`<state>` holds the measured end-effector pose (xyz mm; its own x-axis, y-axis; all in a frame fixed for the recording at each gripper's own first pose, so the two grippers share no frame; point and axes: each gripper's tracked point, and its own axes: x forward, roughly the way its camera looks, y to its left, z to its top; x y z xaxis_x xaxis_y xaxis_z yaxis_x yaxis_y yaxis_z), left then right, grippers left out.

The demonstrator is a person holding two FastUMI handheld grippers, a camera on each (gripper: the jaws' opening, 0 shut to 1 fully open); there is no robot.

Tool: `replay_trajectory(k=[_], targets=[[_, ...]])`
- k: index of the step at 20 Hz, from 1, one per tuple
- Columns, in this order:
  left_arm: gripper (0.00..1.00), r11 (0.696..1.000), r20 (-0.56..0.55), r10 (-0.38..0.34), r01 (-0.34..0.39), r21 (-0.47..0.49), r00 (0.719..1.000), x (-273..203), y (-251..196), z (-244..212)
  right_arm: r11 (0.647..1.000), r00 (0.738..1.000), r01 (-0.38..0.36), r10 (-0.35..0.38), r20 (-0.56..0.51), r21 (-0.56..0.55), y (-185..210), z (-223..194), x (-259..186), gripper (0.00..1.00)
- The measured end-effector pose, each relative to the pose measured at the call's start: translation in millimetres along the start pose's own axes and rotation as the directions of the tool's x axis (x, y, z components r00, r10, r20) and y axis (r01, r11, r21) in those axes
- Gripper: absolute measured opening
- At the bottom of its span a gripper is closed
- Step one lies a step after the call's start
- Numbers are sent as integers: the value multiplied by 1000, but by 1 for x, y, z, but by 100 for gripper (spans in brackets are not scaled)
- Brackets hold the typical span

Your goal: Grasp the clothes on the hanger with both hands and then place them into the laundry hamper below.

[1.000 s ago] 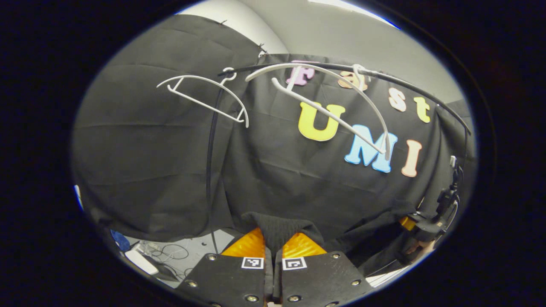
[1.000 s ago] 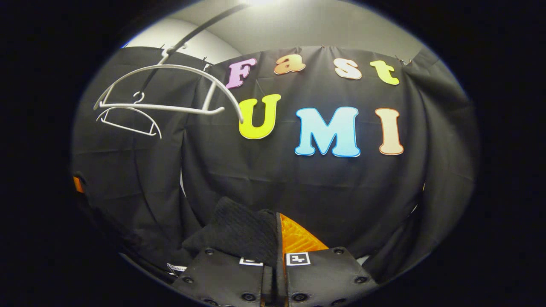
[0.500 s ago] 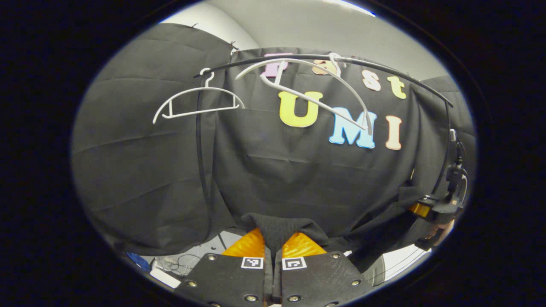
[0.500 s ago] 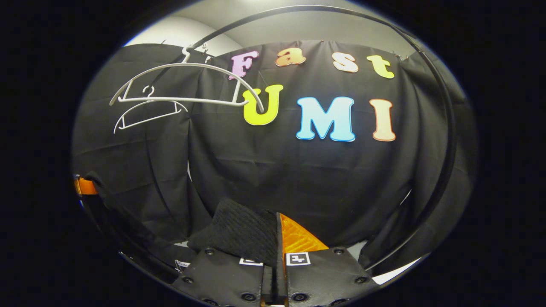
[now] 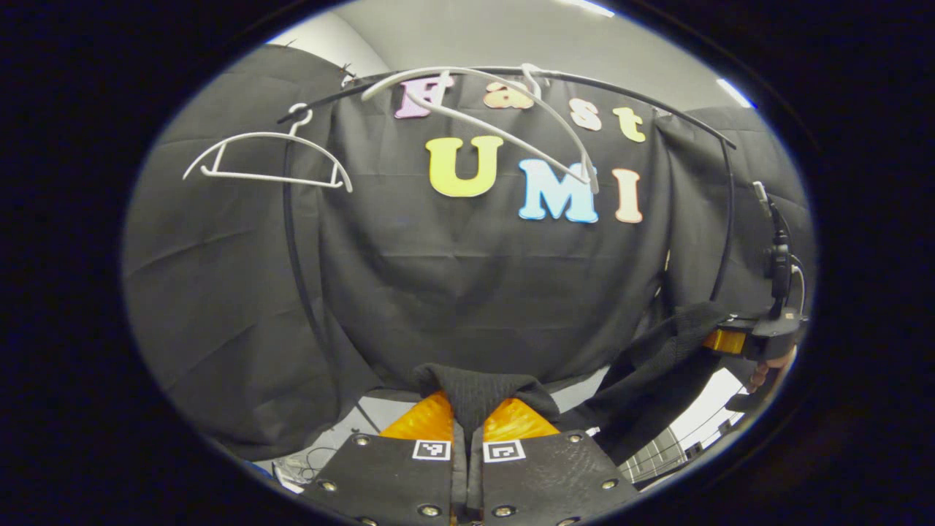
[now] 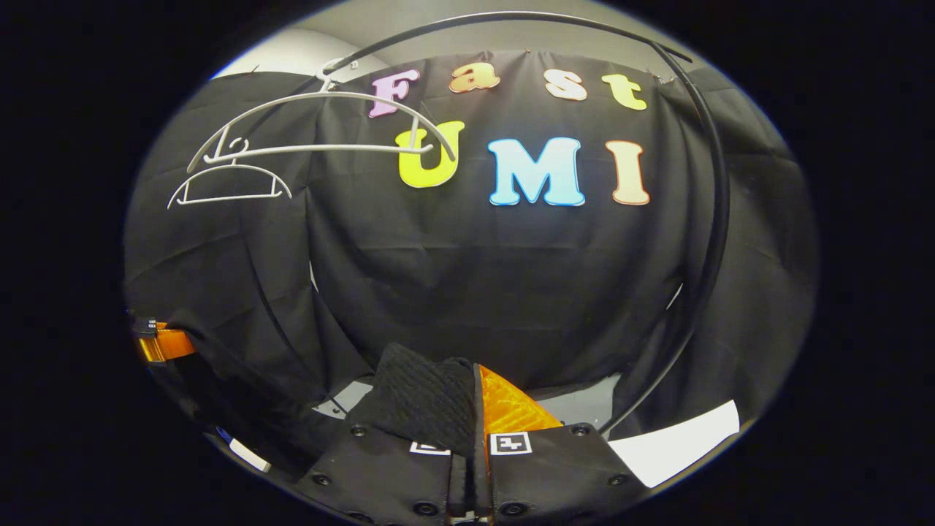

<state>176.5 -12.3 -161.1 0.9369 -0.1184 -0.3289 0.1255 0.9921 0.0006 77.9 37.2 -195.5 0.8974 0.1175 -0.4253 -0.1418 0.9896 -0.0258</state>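
Black knit clothes (image 5: 478, 391), orange ribbed fingers (image 5: 427, 420), white hangers (image 5: 266, 157).

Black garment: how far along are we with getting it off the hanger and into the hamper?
Done: both white hangers hang bare on the rail. In hand: the black garment is pinched in the left tongs and in the right tongs, stretched between them. Left: lowering it into the hamper and letting go; part of what may be the hamper shows in the left gripper view.

No readable wording or numbers appear on any object. Small black-and-white square marker tags (image 5: 467, 451) sit on the gripper fingers at the bottom centre of both views, bearing patterns, not text.
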Motion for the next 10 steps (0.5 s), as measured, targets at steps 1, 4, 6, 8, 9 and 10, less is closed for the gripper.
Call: replay_trajectory(k=[1,4,6,8,9,10], targets=[[1,1000,-8,-9,9,3,1000,0,-1,-1,1000,1000,12,-11,-19,11,1,-6,0,8],[1,999,-32,-37,38,18,999,0,-1,-4,999,998,42,-40,-57,35,2,-18,-1,9],[2,998,-47,-57,59,31,997,5,-2,-8,997,995,59,-54,-86,59,5,-27,0,8],[1,996,-73,-78,81,43,994,7,-5,-13,994,990,68,-57,-125,82,8,-38,3,9],[6,995,-80,-82,86,49,993,7,-4,-15,993,988,70,-57,-142,92,9,-43,5,9],[1,995,-88,-85,90,47,992,8,-4,-16,993,986,72,-56,-157,97,11,-48,6,9]])
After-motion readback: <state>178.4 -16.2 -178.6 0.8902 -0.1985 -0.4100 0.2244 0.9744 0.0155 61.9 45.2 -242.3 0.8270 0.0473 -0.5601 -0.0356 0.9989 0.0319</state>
